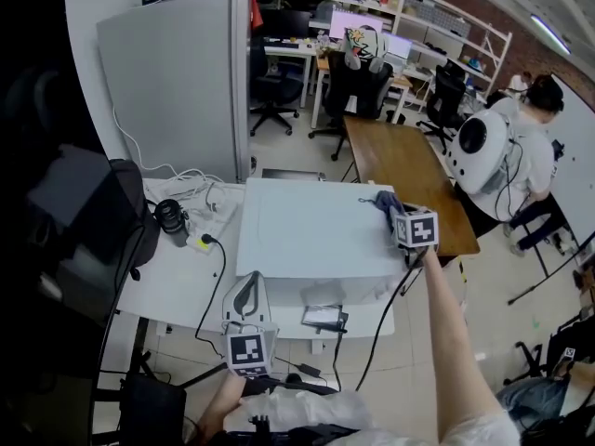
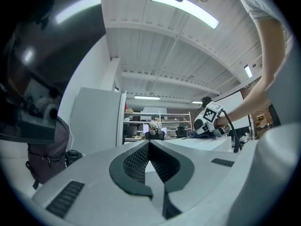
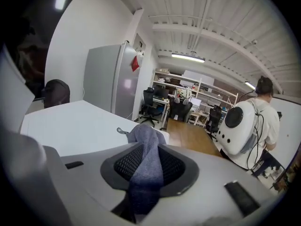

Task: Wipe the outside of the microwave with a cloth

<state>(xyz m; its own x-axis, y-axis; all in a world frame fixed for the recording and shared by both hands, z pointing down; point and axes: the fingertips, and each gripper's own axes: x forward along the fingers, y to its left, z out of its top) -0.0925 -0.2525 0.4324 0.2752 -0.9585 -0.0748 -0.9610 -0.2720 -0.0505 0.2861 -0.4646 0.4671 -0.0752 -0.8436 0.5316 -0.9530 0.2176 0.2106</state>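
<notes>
The white counter (image 1: 163, 282) carries the microwave (image 1: 307, 230), a wide white box with a smooth, flat top and rounded edges. The wiping seems to be only at its start: I judge that the top, the sides and the front are all left to do. The left tool (image 2: 149, 164) is at the front, its ribbed dark pads pressed together on nothing. The right tool (image 3: 146, 166) pinches the soft grey-blue cloth (image 3: 143, 135) at the top's far right corner
</notes>
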